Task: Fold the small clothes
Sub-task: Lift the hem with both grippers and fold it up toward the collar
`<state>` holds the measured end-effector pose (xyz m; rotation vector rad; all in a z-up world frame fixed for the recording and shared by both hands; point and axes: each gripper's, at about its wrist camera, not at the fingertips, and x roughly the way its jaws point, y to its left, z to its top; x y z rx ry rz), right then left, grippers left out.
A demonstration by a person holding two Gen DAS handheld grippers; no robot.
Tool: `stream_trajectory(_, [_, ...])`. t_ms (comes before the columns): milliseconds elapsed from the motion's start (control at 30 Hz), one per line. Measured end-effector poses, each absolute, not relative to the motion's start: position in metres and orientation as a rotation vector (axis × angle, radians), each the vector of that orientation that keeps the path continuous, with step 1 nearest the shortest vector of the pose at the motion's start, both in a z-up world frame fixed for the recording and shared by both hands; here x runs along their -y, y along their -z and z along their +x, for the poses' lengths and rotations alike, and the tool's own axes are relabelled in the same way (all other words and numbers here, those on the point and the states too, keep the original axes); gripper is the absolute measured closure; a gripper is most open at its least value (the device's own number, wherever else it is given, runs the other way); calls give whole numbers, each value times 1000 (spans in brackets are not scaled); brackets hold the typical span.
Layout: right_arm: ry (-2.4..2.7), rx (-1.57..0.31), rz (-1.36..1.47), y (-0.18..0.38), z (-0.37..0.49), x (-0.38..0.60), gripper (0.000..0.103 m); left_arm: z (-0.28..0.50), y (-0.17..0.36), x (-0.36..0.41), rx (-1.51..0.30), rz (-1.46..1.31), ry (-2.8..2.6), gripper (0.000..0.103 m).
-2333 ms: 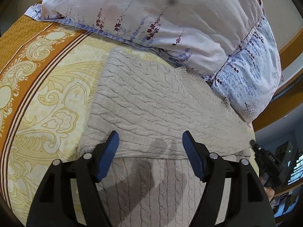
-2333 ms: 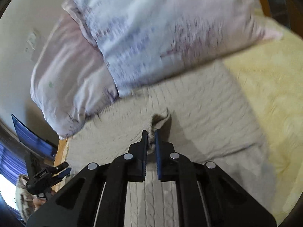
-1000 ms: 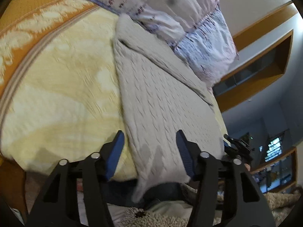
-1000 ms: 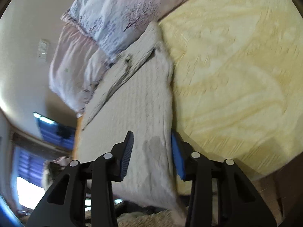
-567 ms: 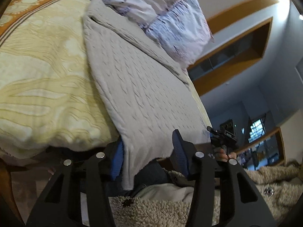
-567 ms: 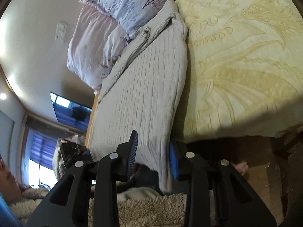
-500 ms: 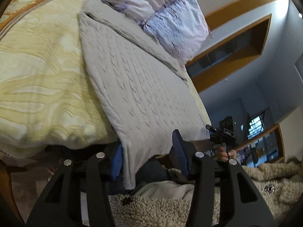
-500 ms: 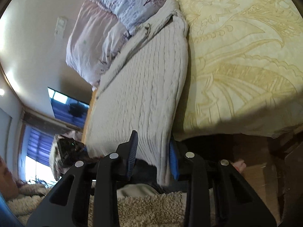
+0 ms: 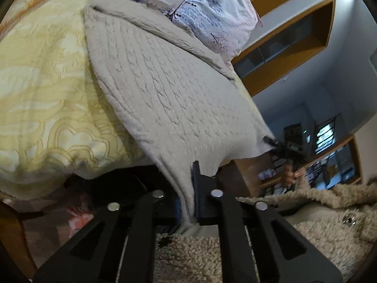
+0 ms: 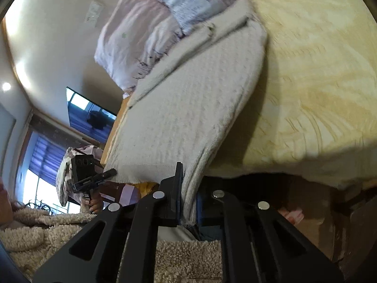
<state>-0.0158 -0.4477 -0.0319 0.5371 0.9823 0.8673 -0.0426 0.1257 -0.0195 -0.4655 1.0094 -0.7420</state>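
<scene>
Yellow bedspread with paler scroll pattern (image 9: 42,99) fills left of left-wrist frame, right of right-wrist frame. Floral white-and-lilac pillows (image 9: 202,4) at top, against beige wall. Wooden wall shelf (image 9: 287,54) upper right. Dark wall-mounted screen (image 10: 92,120) mid-left of right-wrist frame. Cream fleece garment (image 9: 306,231) along bottom.
</scene>
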Motion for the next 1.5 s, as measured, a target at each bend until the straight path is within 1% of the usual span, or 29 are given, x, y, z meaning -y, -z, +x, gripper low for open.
stream_trajectory(67, [-870,-932,530,22,-16,447,94,-42,10,-127,-977,-449,744,96])
stream_trajectory(233, [-847,-716,520,-10,-13,454,95,-35,-16,-142,-870,-445,707,97])
stream_trajectory(367, [-763,-598,508,-25,-5,458,95,-21,-34,-155,-802,-465,636,97])
stream_trajectory(633, [-645,-428,381,-55,12,439,95,32,-62,-167,-759,-487,496,97])
stream_trajectory(833, [-605,-355,342,-78,45,420,95,82,-90,-162,-720,-435,415,97])
stream_trajectory(1033, [-542,-337,335,-89,94,408,95,139,-113,-152,-701,-400,371,97])
stream_trajectory(1200, [-493,-371,356,-80,141,398,95,187,-117,-143,-714,-386,341,97])
stream_trajectory(1367, [-442,-488,389,-52,194,389,95,240,-92,-134,-794,-378,302,97])
stream_trajectory(1500, [-402,-593,436,-30,226,384,95,272,-56,-137,-876,-463,280,97])
